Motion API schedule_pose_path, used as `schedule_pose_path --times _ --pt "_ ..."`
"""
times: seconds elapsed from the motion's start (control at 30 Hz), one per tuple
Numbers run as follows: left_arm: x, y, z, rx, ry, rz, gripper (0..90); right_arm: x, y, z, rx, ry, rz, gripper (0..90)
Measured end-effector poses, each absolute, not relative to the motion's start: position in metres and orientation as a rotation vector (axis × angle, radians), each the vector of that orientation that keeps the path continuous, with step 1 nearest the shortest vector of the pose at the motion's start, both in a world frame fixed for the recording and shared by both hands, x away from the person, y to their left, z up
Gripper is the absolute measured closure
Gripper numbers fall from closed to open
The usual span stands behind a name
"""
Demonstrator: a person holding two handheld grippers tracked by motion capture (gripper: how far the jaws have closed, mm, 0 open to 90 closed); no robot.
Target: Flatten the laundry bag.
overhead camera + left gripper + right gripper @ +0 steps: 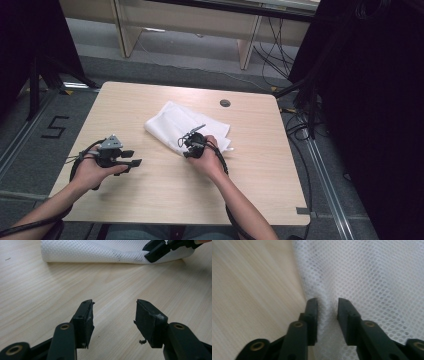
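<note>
- One white mesh cloth (pixel 186 124), folded and lying flat near the middle of the table, slightly toward the far side.
- Two grippers, one in each hand, both low over the tabletop.
- Right gripper (pixel 327 305) down at the cloth's near edge, jaws a narrow gap apart with a pinched ridge of mesh standing between them; cannot tell if the pads actually bite the fabric.
- From above, right gripper (pixel 192 142) sitting right on the cloth's near edge, hand wrapped around it.
- Left gripper (pixel 114 308) with jaws wide apart over bare wood, nothing between them; cloth (pixel 100 251) well ahead of it.
- From above, left gripper (pixel 129 157) on the near left part of the table, well apart from the cloth.
- One light wooden table (pixel 150 185), pale grain, with one small round dark grommet (pixel 225 103) near the far edge.
- One black "5" marked on the floor (pixel 54 127) to the left.
- Grey floor around, black cables (pixel 300 127) trailing at the right, pale wooden furniture legs (pixel 246 50) beyond the table.
</note>
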State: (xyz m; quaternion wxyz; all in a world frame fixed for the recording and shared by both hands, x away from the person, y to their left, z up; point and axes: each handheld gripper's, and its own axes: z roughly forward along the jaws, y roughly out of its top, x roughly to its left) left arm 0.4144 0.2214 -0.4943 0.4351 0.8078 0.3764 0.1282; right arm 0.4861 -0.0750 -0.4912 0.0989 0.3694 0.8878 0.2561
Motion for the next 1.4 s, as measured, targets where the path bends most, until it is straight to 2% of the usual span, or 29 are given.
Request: schedule_pose_path --times 0.2,0.5,0.73,0.83,0.87,0.93,1.0,1.13,1.23,1.4 --pt "0.415 0.222 -0.494 2.01 0.936 0.316 47.9 0.482 -0.082 -0.491 1.055 2.673 0.779 83.6" --pt "0.413 0.221 -0.485 1.949 0.906 0.363 47.9 0.457 -0.097 -0.488 0.945 2.836 0.763 85.2" --pt "0.411 0.215 -0.486 1.978 0.864 0.32 47.2 0.42 -0.106 -0.484 0.86 2.97 0.698 84.5" --pt "0.41 0.211 -0.489 2.001 0.853 0.285 46.4 0.411 -0.108 -0.483 0.804 3.022 0.674 82.2" --pt "0.41 0.21 -0.491 2.003 0.849 0.28 46.0 0.408 -0.109 -0.483 0.79 3.042 0.668 79.0" --pt "0.409 0.208 -0.492 2.02 0.858 0.255 45.8 0.405 -0.111 -0.481 0.776 3.082 0.637 72.0" --pt "0.409 0.206 -0.493 2.025 0.853 0.251 46.2 0.405 -0.113 -0.472 0.743 3.065 0.627 58.1" --pt "0.41 0.203 -0.495 2.066 0.834 0.224 47.1 0.409 -0.116 -0.453 0.841 2.998 0.73 55.5" --pt "0.408 0.201 -0.497 2.074 0.84 0.201 48.6 0.427 -0.125 -0.441 0.932 2.871 0.739 53.3" --pt "0.407 0.2 -0.498 2.091 0.825 0.209 49.1 0.463 -0.138 -0.448 1.042 2.728 0.639 52.2"
